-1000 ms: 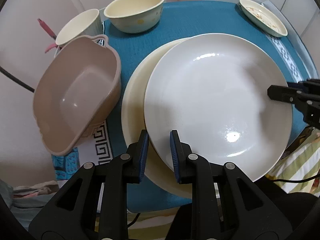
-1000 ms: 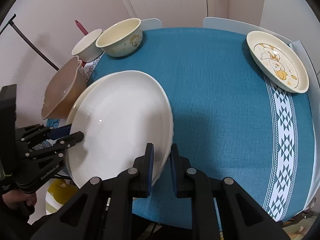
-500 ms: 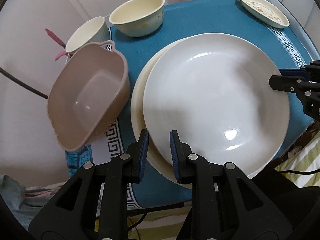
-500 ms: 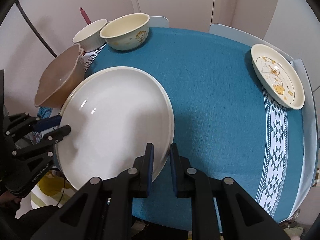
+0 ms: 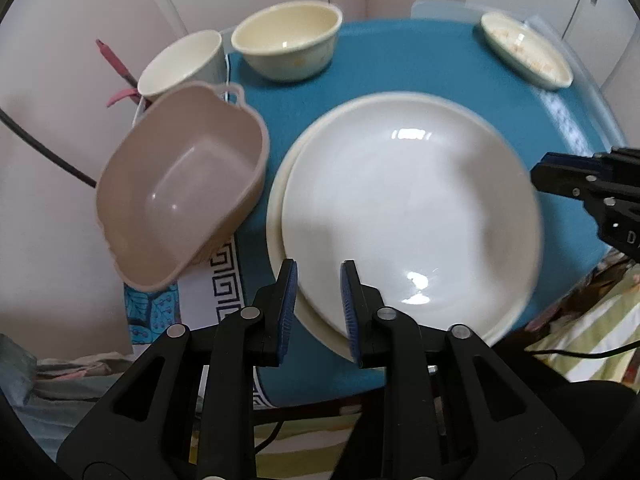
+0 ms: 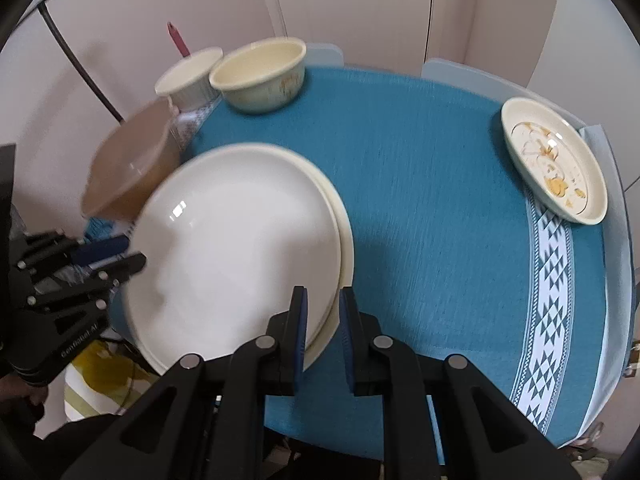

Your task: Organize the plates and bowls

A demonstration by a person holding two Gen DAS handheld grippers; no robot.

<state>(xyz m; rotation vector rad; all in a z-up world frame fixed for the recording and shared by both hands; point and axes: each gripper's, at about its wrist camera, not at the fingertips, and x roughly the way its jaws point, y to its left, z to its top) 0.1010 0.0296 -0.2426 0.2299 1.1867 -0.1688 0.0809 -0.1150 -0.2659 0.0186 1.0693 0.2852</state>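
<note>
A large white plate point(image 5: 408, 216) lies nearly centred on a cream plate point(image 5: 276, 216) at the near edge of the teal table. My left gripper point(image 5: 318, 280) straddles the near rims of both plates. Its jaws are opening slightly, with the pads still against the rims. The opposite rim of the white plate point(image 6: 240, 248) sits between the fingers of my right gripper point(image 6: 323, 300), which is shut on it, the cream plate point(image 6: 346, 248) showing beside it. Each gripper shows in the other's view: the right gripper point(image 5: 538, 172) and the left gripper point(image 6: 132, 254).
A tan plastic tub point(image 5: 180, 184) sits tilted at the table's left edge. A white cup point(image 5: 180, 64) and a cream bowl point(image 5: 286, 44) stand behind it. A patterned oval dish point(image 6: 554, 164) lies at the far right. Teal tablecloth point(image 6: 420, 200) covers the middle.
The white plate has slid from an offset position to lie almost squarely over the cream plate. Both grippers have stayed on its rim.
</note>
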